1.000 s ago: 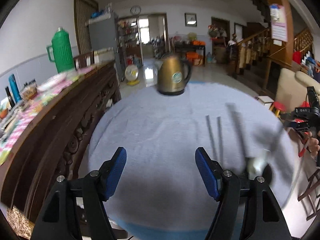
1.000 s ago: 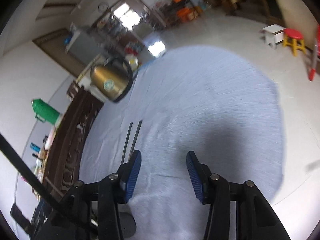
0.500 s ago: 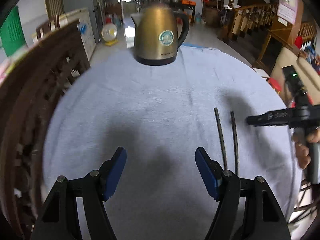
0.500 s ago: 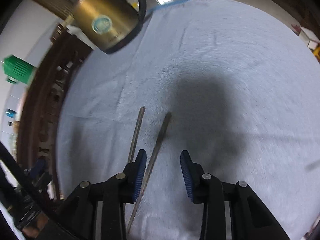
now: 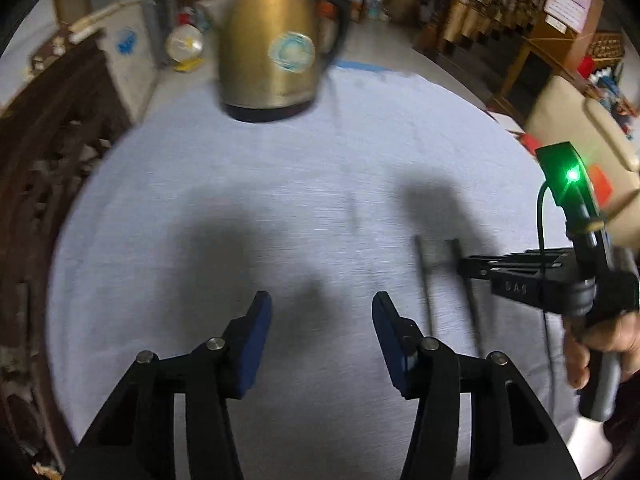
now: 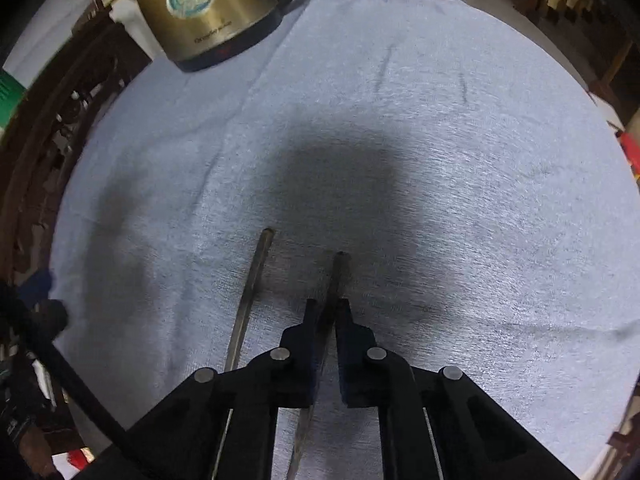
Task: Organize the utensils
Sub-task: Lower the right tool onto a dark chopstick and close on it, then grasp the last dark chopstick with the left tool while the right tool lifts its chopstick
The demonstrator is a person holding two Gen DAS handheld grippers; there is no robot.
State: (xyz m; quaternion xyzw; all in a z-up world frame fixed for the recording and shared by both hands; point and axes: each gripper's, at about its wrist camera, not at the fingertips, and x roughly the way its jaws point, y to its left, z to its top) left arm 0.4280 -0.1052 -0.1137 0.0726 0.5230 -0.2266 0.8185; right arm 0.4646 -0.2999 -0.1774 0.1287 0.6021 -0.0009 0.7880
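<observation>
two thin dark metal chopsticks lie side by side on the round table's pale blue-grey cloth [image 6: 460, 184]. the right gripper [image 6: 327, 312] has its blue pads pinched onto the right-hand chopstick [image 6: 338, 276], while the left-hand chopstick [image 6: 252, 284] lies free just beside it. the left gripper [image 5: 322, 320] hovers spread wide, holding nothing (blurred view). a brass-coloured electric kettle [image 6: 208, 4] stands at the far edge.

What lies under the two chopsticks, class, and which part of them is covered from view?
Under both chopsticks lies the light blue cloth over the round table. The right gripper is shut on the right-hand chopstick, hiding its middle; the near ends pass behind the gripper body.
</observation>
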